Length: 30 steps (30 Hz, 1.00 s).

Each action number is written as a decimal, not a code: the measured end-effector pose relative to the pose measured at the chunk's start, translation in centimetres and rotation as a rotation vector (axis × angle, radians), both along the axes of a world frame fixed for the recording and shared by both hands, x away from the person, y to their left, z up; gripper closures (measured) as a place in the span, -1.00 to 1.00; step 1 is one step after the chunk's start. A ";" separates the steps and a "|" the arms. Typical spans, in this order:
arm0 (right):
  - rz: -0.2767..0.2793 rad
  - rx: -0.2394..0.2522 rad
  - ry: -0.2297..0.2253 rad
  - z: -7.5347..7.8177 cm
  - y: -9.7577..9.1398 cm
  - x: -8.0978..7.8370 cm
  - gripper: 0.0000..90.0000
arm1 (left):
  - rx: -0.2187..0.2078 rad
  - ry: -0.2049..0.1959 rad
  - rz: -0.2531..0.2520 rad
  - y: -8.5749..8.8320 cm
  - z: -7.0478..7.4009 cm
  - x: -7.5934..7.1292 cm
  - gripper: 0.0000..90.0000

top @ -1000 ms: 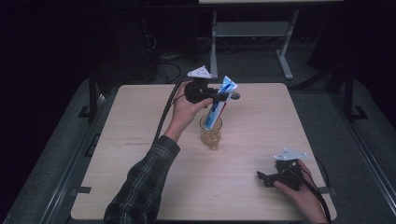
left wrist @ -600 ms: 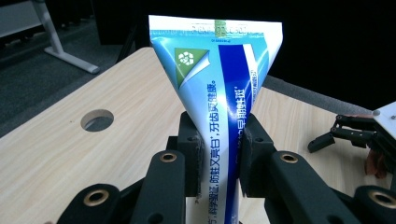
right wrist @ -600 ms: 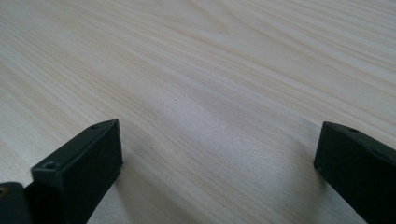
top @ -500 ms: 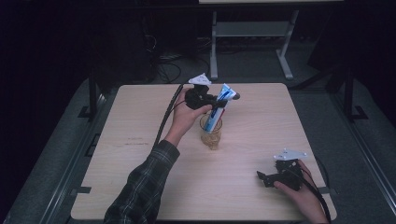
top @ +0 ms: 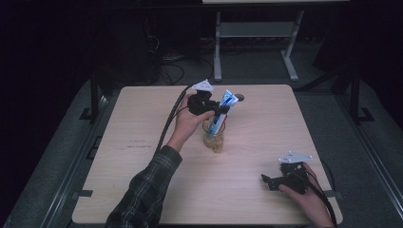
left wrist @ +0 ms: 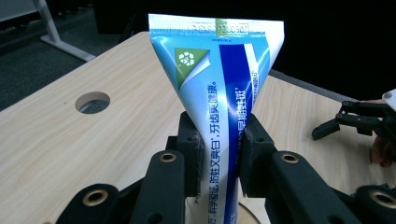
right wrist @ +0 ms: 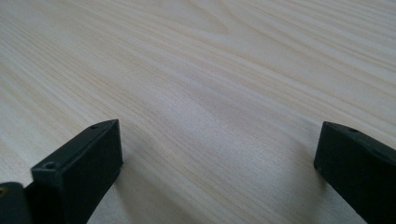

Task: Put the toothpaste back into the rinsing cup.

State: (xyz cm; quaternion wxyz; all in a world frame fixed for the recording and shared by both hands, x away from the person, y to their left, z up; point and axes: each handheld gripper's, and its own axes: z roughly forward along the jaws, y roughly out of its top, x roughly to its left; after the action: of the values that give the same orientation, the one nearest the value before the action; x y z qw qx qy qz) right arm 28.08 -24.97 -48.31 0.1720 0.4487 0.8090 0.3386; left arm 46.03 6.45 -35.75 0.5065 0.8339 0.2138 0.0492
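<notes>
Nearest me, my right gripper [top: 269,180] rests low at the near right of the pale wooden table [top: 142,190], its jaws spread wide over bare wood in the right gripper view, with nothing between them. My hand lies flat behind it, wrist near the table edge.

Farther out, past the middle of the table, my left gripper [left wrist: 219,140] pinches the blue and white toothpaste tube [left wrist: 219,84] across its body, the pads pressed on either side, the flat crimped end pointing up. In the high view the tube leans a little, its lower end inside the clear glass jar [top: 214,137], whose bottom looks yellowish. My left forearm, in a plaid sleeve [top: 142,190], reaches diagonally forward, hand curled round the gripper body, jaws pointing level toward the right.

To seat the tube well, I judge I should keep the pinch firm, bring the tube more upright so it doesn't scrape the jar's rim or tip it, lower until it bears on the bottom, then release.

Beyond the jar, a round hole [left wrist: 92,102] is cut in the tabletop.
</notes>
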 end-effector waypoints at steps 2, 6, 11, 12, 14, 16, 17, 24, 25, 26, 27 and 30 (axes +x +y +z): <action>0.000 0.000 0.000 0.0 0.0 0.0 -0.99 | -0.006 0.002 0.001 0.2 -0.1 0.0 0.63; 0.000 0.000 0.000 0.0 0.0 0.0 -0.99 | 0.000 0.002 0.000 0.3 -0.2 -0.2 0.62; 0.001 -0.001 -0.001 0.0 0.0 0.0 -0.99 | 0.002 0.008 0.004 0.6 -0.6 -0.4 0.62; 0.001 -0.001 -0.001 0.0 0.0 0.0 -0.99 | 0.002 0.008 0.004 0.6 -0.6 -0.4 0.62; 0.001 -0.001 -0.001 0.0 0.0 0.0 -0.99 | 0.010 0.008 0.003 0.8 -0.7 -0.4 0.61; 0.001 -0.001 -0.001 0.0 0.0 0.0 -0.99 | 0.018 0.008 0.007 0.9 -0.8 -0.4 0.61; 0.001 -0.001 -0.001 0.0 0.0 0.0 -0.99 | 0.021 0.007 0.010 0.9 -1.0 -0.4 0.60; 0.001 -0.001 -0.001 0.0 0.0 0.0 -0.99 | 0.024 -0.010 0.027 1.5 -0.7 -0.5 0.42; 0.001 -0.001 -0.001 0.0 0.0 0.0 -0.99 | 0.026 -0.014 0.033 1.6 -0.6 -0.6 0.34; 0.000 -0.001 -0.001 0.0 0.0 0.0 -0.99 | 0.040 -0.026 0.042 1.8 -0.4 -0.6 0.27; 0.001 -0.001 -0.001 0.0 0.0 0.0 -0.99 | 0.043 -0.030 0.046 1.9 -0.3 -0.7 0.19; 0.001 -0.001 -0.001 0.0 0.0 0.0 -0.99 | 0.056 -0.029 0.062 2.2 -0.1 -0.9 -0.01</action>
State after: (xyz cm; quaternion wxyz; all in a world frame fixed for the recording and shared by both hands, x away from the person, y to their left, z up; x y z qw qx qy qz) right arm 28.09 -24.98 -48.33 0.1724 0.4481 0.8093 0.3384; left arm 45.12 8.65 -35.84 0.4843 0.8398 0.2308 0.0828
